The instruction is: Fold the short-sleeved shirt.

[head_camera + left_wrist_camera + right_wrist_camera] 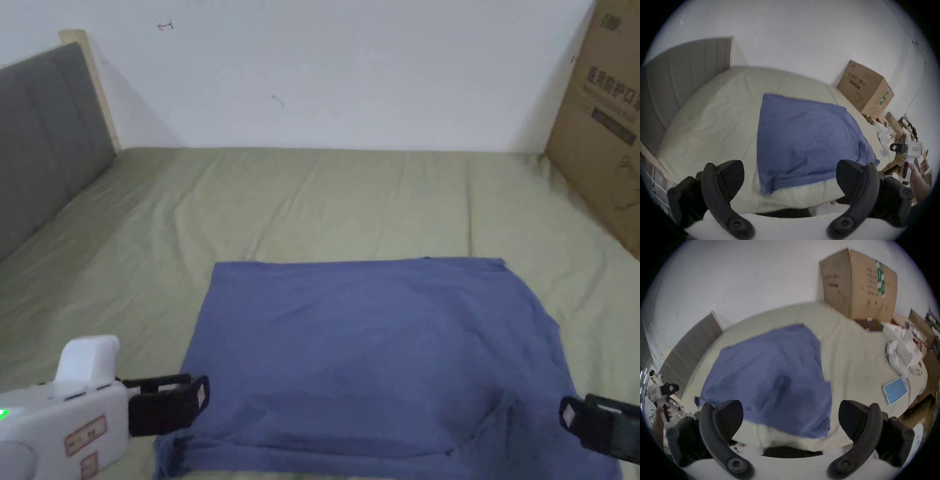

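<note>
The blue short-sleeved shirt (375, 350) lies flat on the olive-sheeted bed (312, 194), filling the 6 o'clock half of the head view, its near hem running along the bed's front edge. It already looks like a rough rectangle, so I judge that the sleeves have been turned in and a further fold is due.

The left hand-held gripper (199, 395) hovers at 8 o'clock just beside the shirt's left edge; its own view shows its jaws wide apart and empty. The right hand-held gripper (570, 415) sits at 4 o'clock over the right edge; in the right gripper view its jaws also stand apart with nothing between them.

To do this step well, each gripper should pinch a near corner through all the layers, lift both together and carry them evenly toward 12 o'clock, keeping the fabric taut so the far edge stays square and the crease near the right corner does not get trapped.

The collar and sleeves are tucked out of sight, and the near hem is cut off at the bottom of the head view. Both gripper views are blurred. A cardboard box (603, 125) stands at 3 o'clock.
</note>
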### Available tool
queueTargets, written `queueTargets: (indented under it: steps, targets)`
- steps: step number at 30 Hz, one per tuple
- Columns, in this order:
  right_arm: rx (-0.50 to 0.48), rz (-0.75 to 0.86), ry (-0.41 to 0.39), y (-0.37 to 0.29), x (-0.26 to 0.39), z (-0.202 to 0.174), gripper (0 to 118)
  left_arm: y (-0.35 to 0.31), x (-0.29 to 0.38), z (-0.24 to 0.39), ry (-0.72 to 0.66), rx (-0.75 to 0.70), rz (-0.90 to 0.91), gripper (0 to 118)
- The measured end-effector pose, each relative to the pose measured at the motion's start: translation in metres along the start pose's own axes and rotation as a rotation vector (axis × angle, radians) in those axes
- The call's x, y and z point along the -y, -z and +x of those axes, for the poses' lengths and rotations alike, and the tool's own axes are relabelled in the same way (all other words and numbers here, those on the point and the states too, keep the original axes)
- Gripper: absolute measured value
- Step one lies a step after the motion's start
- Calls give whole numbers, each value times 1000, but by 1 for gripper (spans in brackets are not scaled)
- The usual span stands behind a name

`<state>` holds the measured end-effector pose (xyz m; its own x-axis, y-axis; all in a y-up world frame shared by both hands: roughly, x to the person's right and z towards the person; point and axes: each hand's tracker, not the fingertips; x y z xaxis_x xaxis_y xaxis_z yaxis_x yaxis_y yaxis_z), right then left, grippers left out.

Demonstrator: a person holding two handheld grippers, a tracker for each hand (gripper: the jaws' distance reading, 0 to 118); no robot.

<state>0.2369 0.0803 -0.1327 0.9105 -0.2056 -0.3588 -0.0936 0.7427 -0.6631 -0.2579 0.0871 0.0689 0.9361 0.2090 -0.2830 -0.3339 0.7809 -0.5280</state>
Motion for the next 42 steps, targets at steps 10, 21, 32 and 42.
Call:
queueTargets:
  steps: [10,21,32,42]
  targets:
    - [-55,84,-44,10,-30,-43,0,11,-12,37,24,-47,17,0]
    - [-53,-9,-40,25,-5,-29,0,66,21,-31,-126,-121,-341,45]
    - [-9,-100,65,34,7,9,0,103,60,-48,-57,-69,-483,34]
    - [59,-293,103,64,20,56,100,58,61,-39,-152,-78,-273,4]
